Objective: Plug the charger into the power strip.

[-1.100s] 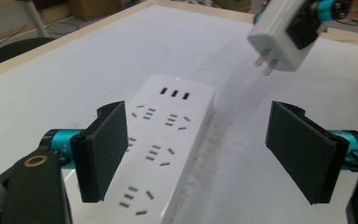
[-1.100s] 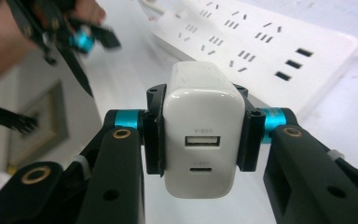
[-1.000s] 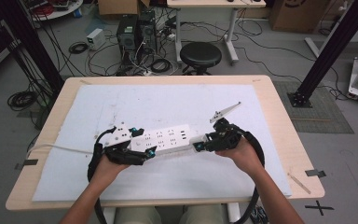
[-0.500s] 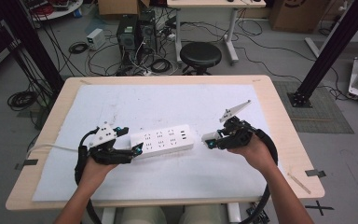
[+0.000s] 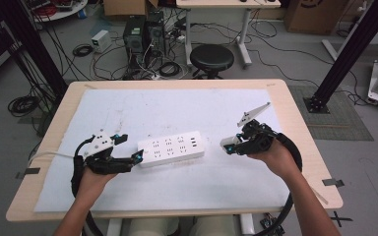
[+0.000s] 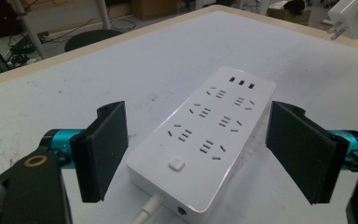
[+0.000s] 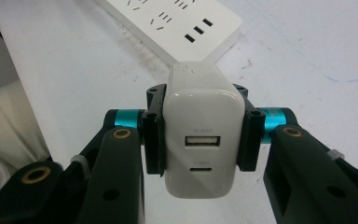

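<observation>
**Charger pulled clear of the strip**

White matting covers the wooden bench (image 5: pixel 295 123), scuffed and marked in places, and beyond it the floor is a tangle of cables, a black stool (image 5: pixel 211 58) and computer cases.

On the mat lies the strip (image 5: pixel 171 148), a long white block of sockets with its cord leaving toward the left claw (image 5: pixel 137 157). That claw is released: in the left gripper view its pads stand wide on either side of the strip's switch end, not pressing it. The right claw (image 5: pixel 228 145) is clenched on the charger (image 7: pixel 203 135), pads flat on its two side faces, ports facing the camera. It sits off the strip's far end, apart from it; whether it hangs just above the mat or rests on it is hard to judge.

The charger looks light, rigid and glossy, so it may slip or twist if gripped near a corner; the flat sides are the place to hold. The strip is stiff and heavier, best pinned across its narrow width.
</observation>
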Demonstrator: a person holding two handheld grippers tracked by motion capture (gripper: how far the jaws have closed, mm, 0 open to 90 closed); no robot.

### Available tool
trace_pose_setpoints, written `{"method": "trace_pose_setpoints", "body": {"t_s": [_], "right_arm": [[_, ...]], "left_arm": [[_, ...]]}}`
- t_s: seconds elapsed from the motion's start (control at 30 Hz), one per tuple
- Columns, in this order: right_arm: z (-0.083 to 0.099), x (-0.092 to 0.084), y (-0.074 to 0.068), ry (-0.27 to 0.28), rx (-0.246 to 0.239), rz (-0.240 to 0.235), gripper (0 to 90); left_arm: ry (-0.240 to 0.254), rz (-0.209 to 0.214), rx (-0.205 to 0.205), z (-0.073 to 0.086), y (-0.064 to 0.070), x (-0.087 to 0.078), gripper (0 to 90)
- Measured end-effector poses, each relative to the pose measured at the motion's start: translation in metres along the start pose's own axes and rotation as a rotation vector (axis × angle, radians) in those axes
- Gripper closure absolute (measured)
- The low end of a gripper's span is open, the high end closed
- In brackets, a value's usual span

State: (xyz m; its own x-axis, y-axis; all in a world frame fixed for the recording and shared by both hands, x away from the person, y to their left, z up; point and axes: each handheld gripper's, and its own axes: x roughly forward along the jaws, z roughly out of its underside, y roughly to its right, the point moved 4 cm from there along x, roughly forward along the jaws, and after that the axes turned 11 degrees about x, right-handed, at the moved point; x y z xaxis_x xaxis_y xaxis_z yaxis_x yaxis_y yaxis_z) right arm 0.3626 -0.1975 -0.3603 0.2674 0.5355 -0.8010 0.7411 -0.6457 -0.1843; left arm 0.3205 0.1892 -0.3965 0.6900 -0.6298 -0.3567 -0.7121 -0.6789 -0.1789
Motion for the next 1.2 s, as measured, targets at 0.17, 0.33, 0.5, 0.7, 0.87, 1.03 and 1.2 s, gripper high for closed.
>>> {"method": "trace_pose_setpoints", "body": {"t_s": [0.17, 0.33, 0.5, 0.7, 0.87, 1.03, 1.2], "right_arm": [[-0.002, -0.002, 0.004, 0.005, 0.017, 0.006, 63.1], [-0.009, -0.001, 0.005, -0.017, -0.011, 0.011, 63.1], [-0.017, 0.002, 0.005, -0.03, -0.037, 0.011, 63.1], [-0.036, 0.009, 0.004, -0.049, -0.093, 0.006, 63.1], [-0.049, 0.016, 0.003, -0.072, -0.144, 0.005, 63.2], [-0.06, 0.025, -0.001, -0.085, -0.211, 0.015, 63.2], [-0.072, 0.032, -0.002, -0.109, -0.269, 0.007, 63.2]], "left_arm": [[-0.005, -0.005, 0.003, 0.002, -0.002, -0.004, 21.1], [-0.003, -0.015, -0.006, 0.006, -0.006, -0.005, 21.0], [-0.001, -0.019, -0.024, 0.011, -0.008, -0.004, 21.1], [0.006, -0.023, -0.029, 0.015, -0.012, -0.006, 21.0], [-0.003, -0.045, -0.005, 0.018, -0.017, -0.009, 21.1], [-0.005, -0.058, -0.015, 0.022, -0.021, -0.012, 21.1], [-0.011, -0.06, -0.025, 0.027, -0.023, -0.015, 21.1]]}}
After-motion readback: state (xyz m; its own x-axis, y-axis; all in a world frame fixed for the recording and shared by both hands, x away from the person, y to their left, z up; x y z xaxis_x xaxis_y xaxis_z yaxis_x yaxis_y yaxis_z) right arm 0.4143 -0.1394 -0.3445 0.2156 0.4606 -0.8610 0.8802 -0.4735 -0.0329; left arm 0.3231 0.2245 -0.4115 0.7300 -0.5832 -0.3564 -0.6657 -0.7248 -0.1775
